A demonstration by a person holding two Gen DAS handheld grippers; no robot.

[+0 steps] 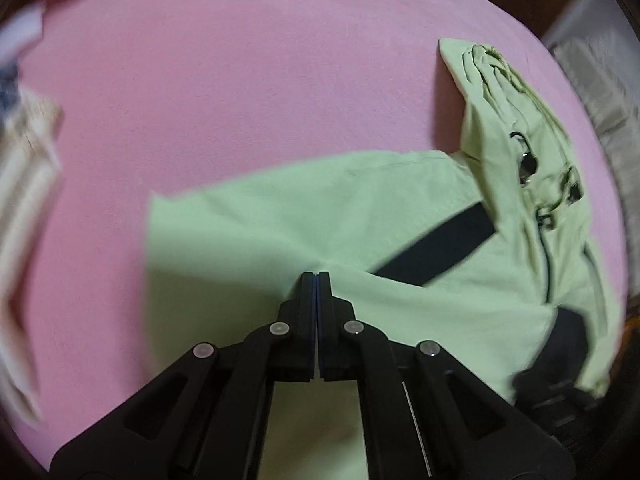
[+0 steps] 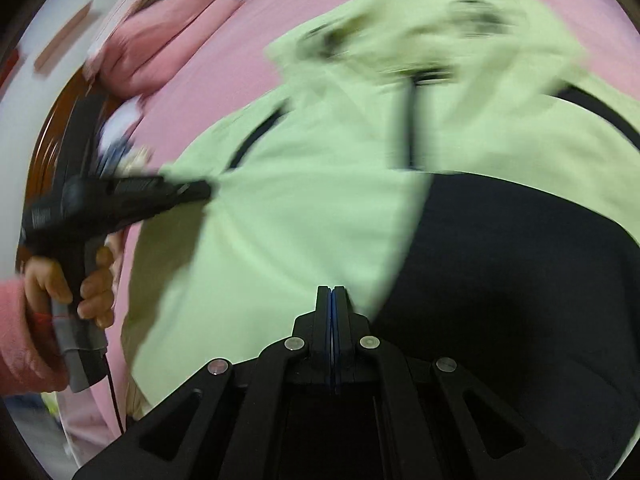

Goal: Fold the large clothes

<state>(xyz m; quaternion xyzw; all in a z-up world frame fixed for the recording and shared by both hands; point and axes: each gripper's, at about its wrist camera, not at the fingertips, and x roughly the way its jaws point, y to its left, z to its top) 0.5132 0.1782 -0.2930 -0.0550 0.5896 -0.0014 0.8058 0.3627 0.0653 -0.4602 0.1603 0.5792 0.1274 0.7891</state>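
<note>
Pink bedsheet point(image 1: 240, 92) spreads under everything, with the pale green jacket with black panels point(image 1: 260, 220) lying on it, its hood end bunched at the far side. Left gripper point(image 1: 317, 280) has its jaws pressed together, pinching green cloth; right gripper point(image 2: 332, 294) likewise pinches the jacket beside its black panel

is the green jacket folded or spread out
Partly folded: the jacket has one flap laid over its body, its hood end bunched on the bed; both grippers are pinching it.
</note>
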